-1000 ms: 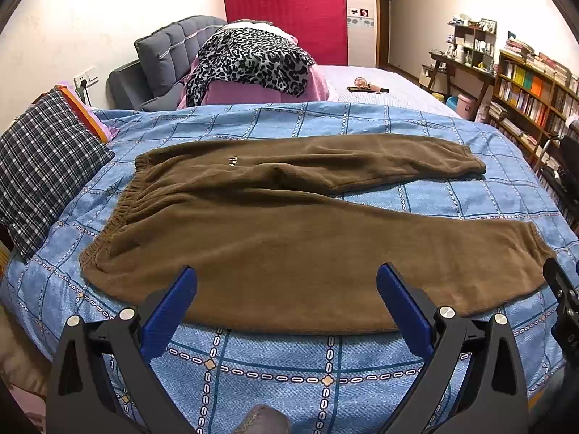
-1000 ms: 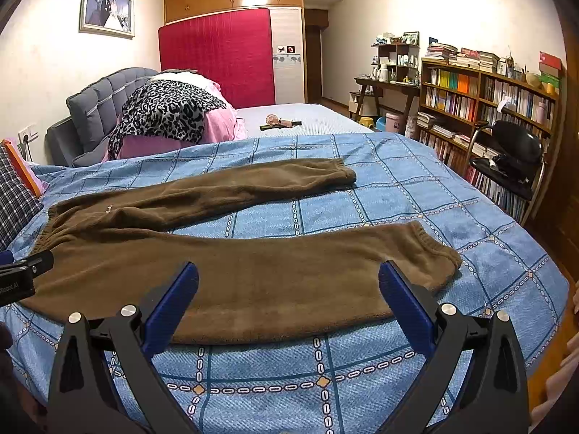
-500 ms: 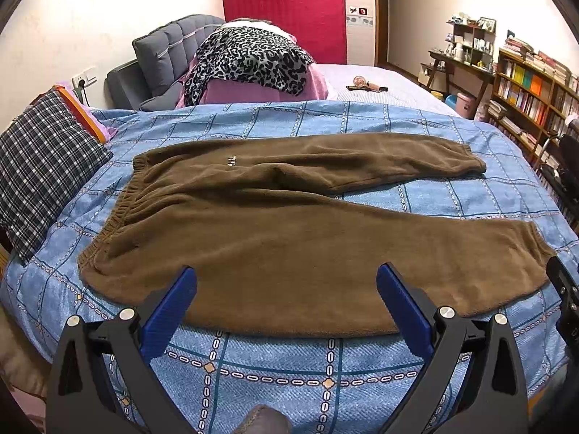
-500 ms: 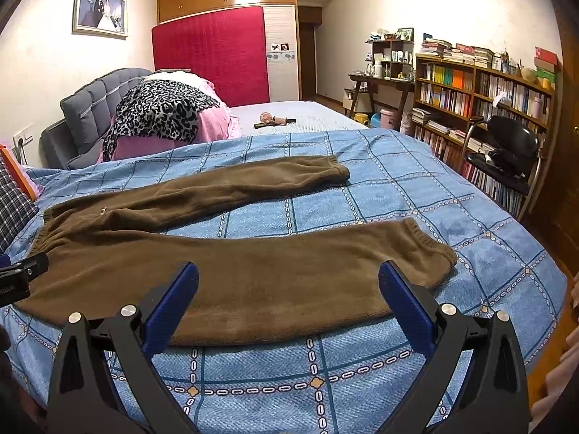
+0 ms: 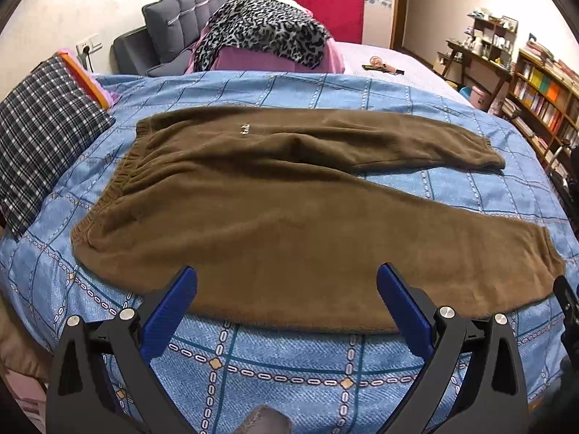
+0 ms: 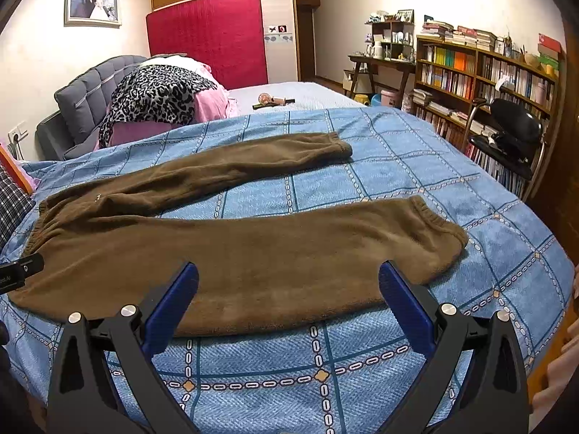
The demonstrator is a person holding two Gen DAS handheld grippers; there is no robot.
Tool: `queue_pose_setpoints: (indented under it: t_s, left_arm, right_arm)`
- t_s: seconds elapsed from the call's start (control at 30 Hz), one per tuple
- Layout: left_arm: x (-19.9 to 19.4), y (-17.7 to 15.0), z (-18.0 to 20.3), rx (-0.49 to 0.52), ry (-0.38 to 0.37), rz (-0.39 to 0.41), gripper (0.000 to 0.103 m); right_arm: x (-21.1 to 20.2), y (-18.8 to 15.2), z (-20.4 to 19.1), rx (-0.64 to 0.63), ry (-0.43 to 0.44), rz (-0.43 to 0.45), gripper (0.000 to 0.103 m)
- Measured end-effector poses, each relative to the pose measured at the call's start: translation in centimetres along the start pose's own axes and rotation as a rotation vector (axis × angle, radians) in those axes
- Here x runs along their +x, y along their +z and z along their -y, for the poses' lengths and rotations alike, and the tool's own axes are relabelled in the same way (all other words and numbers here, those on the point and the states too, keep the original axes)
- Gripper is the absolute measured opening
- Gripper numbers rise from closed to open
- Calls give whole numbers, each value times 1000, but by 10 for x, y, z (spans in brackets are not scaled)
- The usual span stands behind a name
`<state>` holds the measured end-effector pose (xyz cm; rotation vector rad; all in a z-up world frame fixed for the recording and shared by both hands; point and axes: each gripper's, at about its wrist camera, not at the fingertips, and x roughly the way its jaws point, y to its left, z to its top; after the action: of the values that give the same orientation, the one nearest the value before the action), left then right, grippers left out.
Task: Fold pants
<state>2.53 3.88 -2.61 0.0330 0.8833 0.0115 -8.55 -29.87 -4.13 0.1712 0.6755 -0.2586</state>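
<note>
Brown fleece pants (image 5: 275,209) lie spread flat on the blue checked bedspread (image 5: 289,365), waistband to the left, both legs running right and splayed apart. My left gripper (image 5: 287,289) hovers open over the near hem at the seat. In the right wrist view the pants (image 6: 253,253) fill the middle, and my right gripper (image 6: 288,285) stands open above the near leg, left of its cuff (image 6: 438,231). Nothing is held between either pair of blue pads. The far leg ends at a cuff (image 6: 336,144).
A plaid pillow (image 5: 39,133) sits at the bed's left edge. A leopard-print blanket on pink bedding (image 5: 264,32) lies by the grey headboard. A bookshelf (image 6: 485,76) and black chair (image 6: 514,126) stand right of the bed. Small items (image 6: 271,100) rest on the far mattress.
Both grippers have drifted slightly forward and lower toward the near edge of the pants. The pants have not moved, and both pairs of jaws stay wide.
</note>
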Motion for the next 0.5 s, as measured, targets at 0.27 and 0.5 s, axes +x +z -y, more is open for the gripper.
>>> queue_pose_setpoints:
  t_s: [0.27, 0.5]
  left_arm:
    - [13, 14, -22, -23, 27, 2, 98]
    - [26, 40, -45, -54, 60, 16, 98]
  right_arm:
    - [19, 4, -2, -26, -7, -29, 101]
    - [40, 21, -4, -80, -15, -42, 101]
